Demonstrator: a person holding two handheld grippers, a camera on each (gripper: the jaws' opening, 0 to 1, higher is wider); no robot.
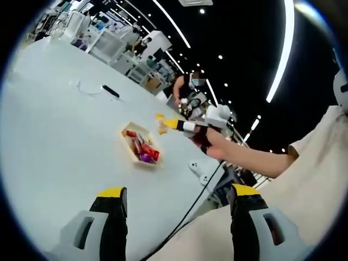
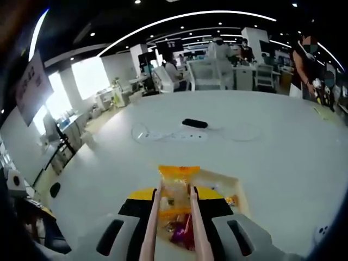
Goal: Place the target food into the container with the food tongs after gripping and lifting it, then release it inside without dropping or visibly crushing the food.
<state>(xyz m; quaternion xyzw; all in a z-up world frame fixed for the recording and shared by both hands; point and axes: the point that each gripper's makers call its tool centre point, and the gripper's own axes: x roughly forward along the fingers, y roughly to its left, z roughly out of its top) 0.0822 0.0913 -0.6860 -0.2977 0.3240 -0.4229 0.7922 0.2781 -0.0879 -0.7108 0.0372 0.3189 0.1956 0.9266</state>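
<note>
The right gripper [image 2: 175, 228] squeezed tongs [image 2: 193, 217] pinching an orange snack packet [image 2: 176, 187] above the container [image 1: 140, 145] for release; left gripper [image 1: 176, 209] spread, idle.

Both views bright overall, dark ceiling. Left gripper view: long ceiling light strips [image 1: 286, 49] arc from 12 toward 2 o'clock, small spot lamps between; white surface [image 1: 54, 152] evenly lit, mild glare, soft faint shadows. Strong fisheye bend at edges; background at 11 o'clock small, soft. Right gripper view: curved light strip [image 2: 185, 19] across 12 o'clock; windows [image 2: 89, 76] at 9–10 o'clock blown out. Surface [image 2: 272, 141] pale, low contrast. Overall slight blur, near objects at 6 o'clock softest.
</note>
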